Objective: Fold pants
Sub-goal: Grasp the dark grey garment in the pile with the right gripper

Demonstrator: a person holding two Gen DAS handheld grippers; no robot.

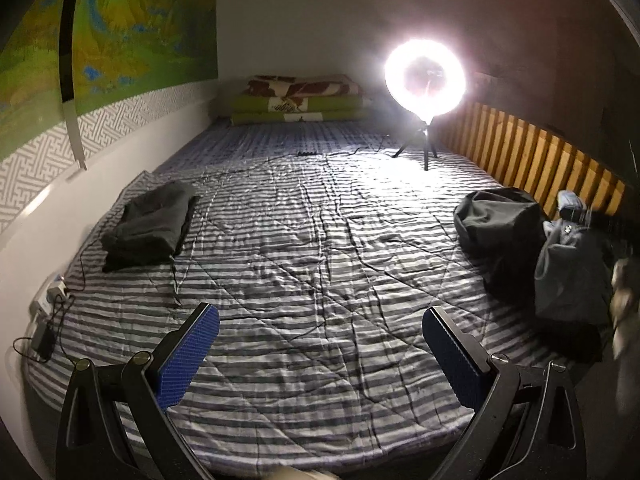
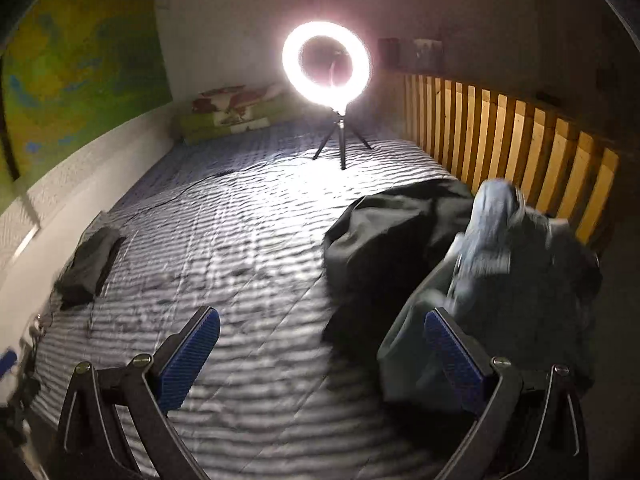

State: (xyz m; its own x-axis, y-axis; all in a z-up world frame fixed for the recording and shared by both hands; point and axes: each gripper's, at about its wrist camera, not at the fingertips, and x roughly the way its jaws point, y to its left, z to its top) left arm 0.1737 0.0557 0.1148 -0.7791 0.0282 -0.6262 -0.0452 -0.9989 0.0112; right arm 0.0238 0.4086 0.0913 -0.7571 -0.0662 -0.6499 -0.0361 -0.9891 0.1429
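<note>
left gripper (image 1: 320, 344): jaws wide, nothing held | right gripper (image 2: 320, 346): jaws wide, nothing held | unfolded pants (image 2: 520, 280) heaped at bed (image 1: 320, 240) right edge

The grey and white striped quilted cloth bedcover (image 1: 320, 240) looks soft and creased, with a slight shine under the lamp. The folded dark grey matt cloth pants (image 1: 148, 226) look smooth. The wooden slatted bed rail (image 1: 532, 160) is pale and bare. The blue tool pads (image 1: 188, 356) look like ribbed rubber, on matt black plastic arms.
</note>
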